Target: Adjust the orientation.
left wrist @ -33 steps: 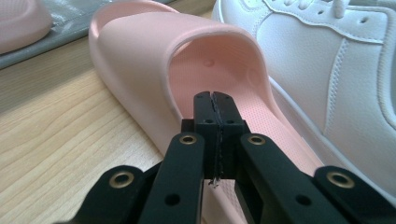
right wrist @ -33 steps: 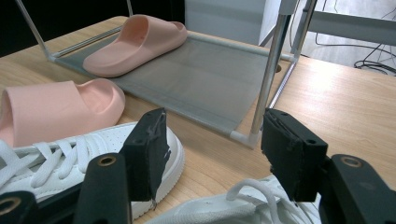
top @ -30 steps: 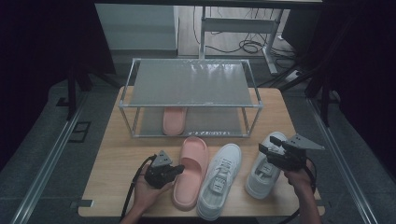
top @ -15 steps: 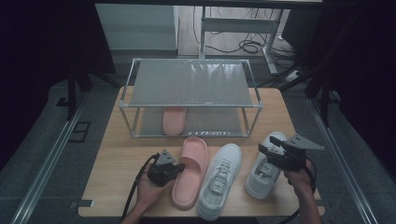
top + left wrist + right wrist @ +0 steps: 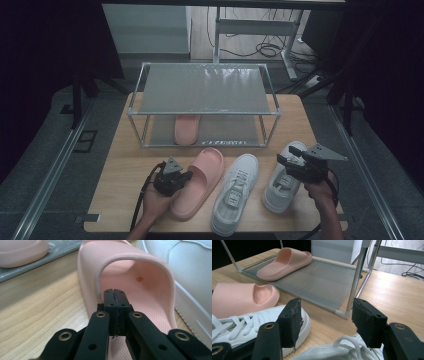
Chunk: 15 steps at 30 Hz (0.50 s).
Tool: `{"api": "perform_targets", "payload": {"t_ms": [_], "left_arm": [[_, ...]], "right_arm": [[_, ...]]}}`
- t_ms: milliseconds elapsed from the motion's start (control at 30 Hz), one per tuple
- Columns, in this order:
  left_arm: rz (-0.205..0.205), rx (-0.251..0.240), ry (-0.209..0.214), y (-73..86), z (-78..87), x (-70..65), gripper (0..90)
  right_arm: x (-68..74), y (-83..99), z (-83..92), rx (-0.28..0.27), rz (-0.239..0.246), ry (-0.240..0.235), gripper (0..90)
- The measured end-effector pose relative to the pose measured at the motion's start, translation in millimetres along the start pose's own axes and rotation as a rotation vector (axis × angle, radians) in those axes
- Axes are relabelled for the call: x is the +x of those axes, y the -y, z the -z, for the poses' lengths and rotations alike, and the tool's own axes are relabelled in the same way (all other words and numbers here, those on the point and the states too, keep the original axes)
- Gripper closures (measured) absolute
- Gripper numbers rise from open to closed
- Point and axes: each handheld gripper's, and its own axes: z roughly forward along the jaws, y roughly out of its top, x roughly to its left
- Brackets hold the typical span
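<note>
Since one pink slipper (image 5: 187, 128) already lies on the lower shelf of the rack (image 5: 204, 113) at the far side of the tabletop (image 5: 125, 165), the shelving job looks barely begun: its partner, the near pink slipper (image 5: 198, 181), and two white sneakers, the middle one (image 5: 234, 192) and the right one (image 5: 284, 175), are still on the wood. That near slipper sits left of the sneakers, its long axis running near-left to far-right, toe toward the rack and open heel toward the person. At its heel end is the left gripper (image 5: 115, 293), its fingers pressed flat together with nothing between them, tips just inside the slipper's strap opening above the footbed. Over the right sneaker's laces hangs the right gripper (image 5: 325, 320), fingers spread wide and empty.
</note>
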Motion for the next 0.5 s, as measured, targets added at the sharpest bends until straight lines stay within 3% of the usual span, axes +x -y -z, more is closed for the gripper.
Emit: {"api": "perform_targets", "payload": {"t_ms": [500], "left_arm": [[0.035,-0.006,-0.037,1.7,4.4,14.4,90.0]], "right_arm": [[-0.2,0.0,0.2,0.001,0.000,0.001,41.1]]}}
